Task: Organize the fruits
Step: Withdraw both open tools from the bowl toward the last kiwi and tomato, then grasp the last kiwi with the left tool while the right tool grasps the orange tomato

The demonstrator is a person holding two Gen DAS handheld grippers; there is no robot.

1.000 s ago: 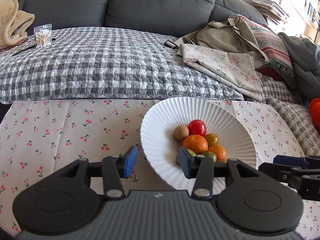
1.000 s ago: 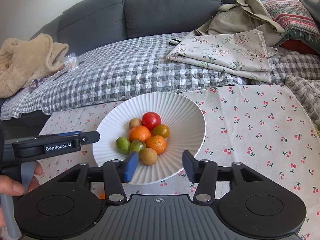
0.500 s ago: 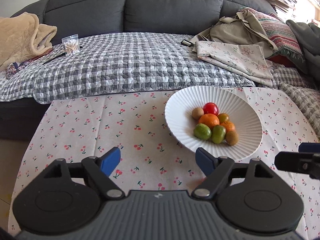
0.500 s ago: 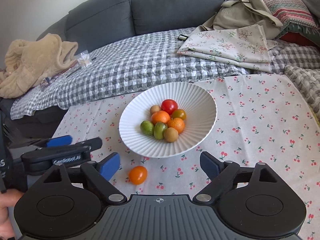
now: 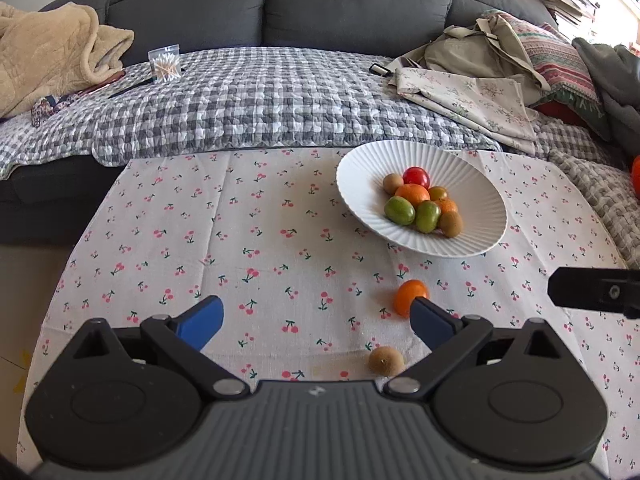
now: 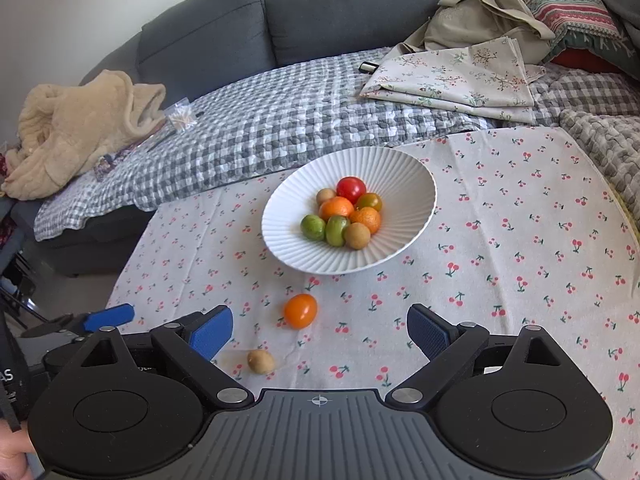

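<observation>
A white ribbed bowl (image 5: 476, 188) (image 6: 404, 176) on the cherry-print tablecloth (image 5: 248, 240) holds several fruits: a red tomato (image 6: 351, 188), oranges, green fruits and kiwis. An orange tomato (image 5: 409, 296) (image 6: 301, 311) and a small brown kiwi (image 5: 386, 360) (image 6: 261, 361) lie loose on the cloth in front of the bowl. My left gripper (image 5: 316, 322) is open and empty, with the loose fruits near its right finger. My right gripper (image 6: 319, 334) is open and empty, the loose fruits just ahead to its left.
A grey sofa with a checked quilt (image 5: 260, 100) runs behind the table. On it lie a beige blanket (image 6: 76, 128), a box of cotton swabs (image 5: 164, 63), folded floral cloth (image 6: 452, 76) and cushions. The table's left edge drops to the floor.
Both grippers have pulled back from the bowl and opened wide. The orange tomato and the loose kiwi have come into view on the cloth.
</observation>
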